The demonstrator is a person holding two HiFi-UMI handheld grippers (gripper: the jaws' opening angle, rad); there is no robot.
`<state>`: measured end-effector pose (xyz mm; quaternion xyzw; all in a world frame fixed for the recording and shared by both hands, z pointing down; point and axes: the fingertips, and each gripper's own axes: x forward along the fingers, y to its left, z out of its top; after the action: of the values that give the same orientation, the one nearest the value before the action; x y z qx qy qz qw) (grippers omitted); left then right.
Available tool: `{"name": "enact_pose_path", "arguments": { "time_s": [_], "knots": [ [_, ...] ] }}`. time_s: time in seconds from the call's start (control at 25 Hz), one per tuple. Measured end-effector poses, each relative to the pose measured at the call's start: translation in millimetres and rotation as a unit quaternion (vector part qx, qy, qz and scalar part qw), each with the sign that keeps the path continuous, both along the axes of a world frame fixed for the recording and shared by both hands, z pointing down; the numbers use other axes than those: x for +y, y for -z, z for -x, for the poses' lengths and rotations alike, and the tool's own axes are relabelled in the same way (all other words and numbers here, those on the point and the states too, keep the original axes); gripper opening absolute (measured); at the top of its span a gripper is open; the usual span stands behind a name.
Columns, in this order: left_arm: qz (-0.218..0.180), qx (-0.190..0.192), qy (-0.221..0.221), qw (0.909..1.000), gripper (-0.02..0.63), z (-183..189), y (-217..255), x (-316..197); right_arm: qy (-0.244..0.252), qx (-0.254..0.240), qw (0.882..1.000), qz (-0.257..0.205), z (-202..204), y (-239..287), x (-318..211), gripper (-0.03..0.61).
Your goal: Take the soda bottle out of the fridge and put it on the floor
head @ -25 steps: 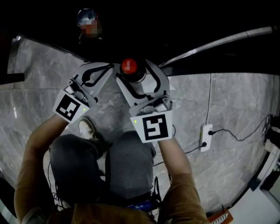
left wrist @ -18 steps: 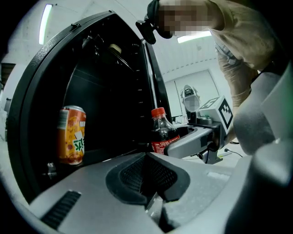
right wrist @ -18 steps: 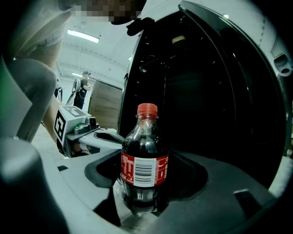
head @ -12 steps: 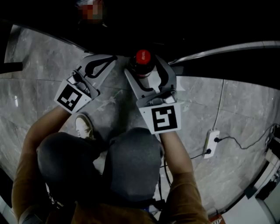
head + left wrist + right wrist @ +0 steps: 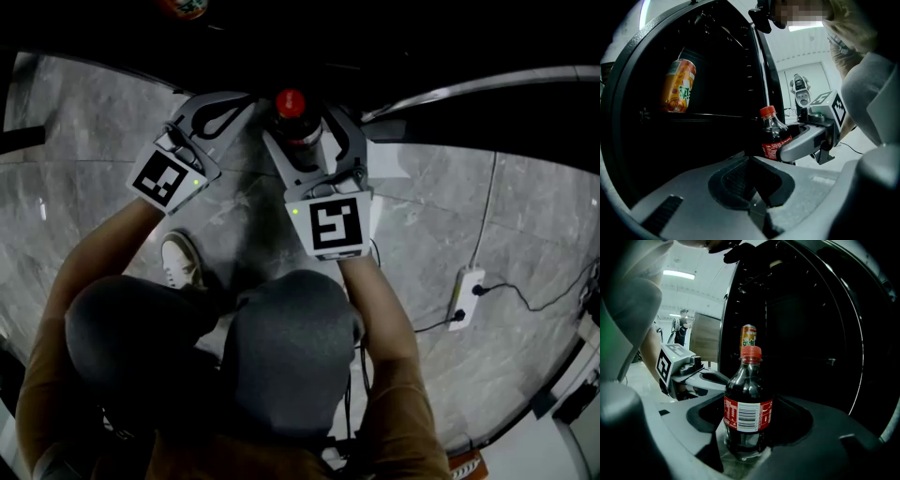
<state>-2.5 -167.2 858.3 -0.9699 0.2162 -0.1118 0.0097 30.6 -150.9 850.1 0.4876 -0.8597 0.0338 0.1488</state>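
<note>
Knees (image 5: 291, 347) bent, a shoe (image 5: 184, 262) on the floor (image 5: 450, 216): the person crouches low, which suits a set-down at ground level.

Right gripper (image 5: 304, 133): jaws partly closed, cupped pads pressed on both sides of the bottle's (image 5: 747, 408) lower body, at and below the label. The grip is low on the widest part, likely so the bottle hangs upright and the base comes down first. Red cap on. Dark soda fills it to the neck, so it is heavy for its size and worth a firm hold.

Bottle position: upright between the right jaws, outside the fridge (image 5: 717, 70), just in front of its open mouth. Marbled floor shows right under the base in the right gripper view. Cannot tell whether the base touches yet. Judged: lift-out is done, lowering or release is left.

Left gripper (image 5: 751, 183): jaws closed together, nothing between them. It sits just beside the right one, apart from the bottle, and looks idle, perhaps ready to steady.

Fridge interior: dark. One orange can (image 5: 678, 86) stands upright on a shelf (image 5: 693, 116). No other contents can be made out.

Farther right on the floor: a power strip (image 5: 466, 298) with a cable, well apart from the set-down spot.
</note>
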Motion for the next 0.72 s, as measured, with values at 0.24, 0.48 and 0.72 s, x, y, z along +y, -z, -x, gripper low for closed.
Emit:
{"name": "enact_pose_path", "arguments": {
  "time_s": [0.24,0.48,0.72],
  "knots": [
    [0.027,-0.010,0.000,0.9996,0.002,1.3,-27.2,-6.1,-0.022,-0.001,0.999,0.032,-3.9,-24.7,-7.8,0.298],
    [0.050,-0.020,-0.007,0.9985,0.002,5.3,-46.3,3.7,-0.024,0.010,0.999,0.044,2.9,-37.8,-4.8,0.298],
    [0.052,-0.009,-0.030,0.9982,0.002,3.3,-51.9,6.9,-0.021,0.015,0.998,0.059,9.3,-59.8,-0.3,0.298]
  ]
}}
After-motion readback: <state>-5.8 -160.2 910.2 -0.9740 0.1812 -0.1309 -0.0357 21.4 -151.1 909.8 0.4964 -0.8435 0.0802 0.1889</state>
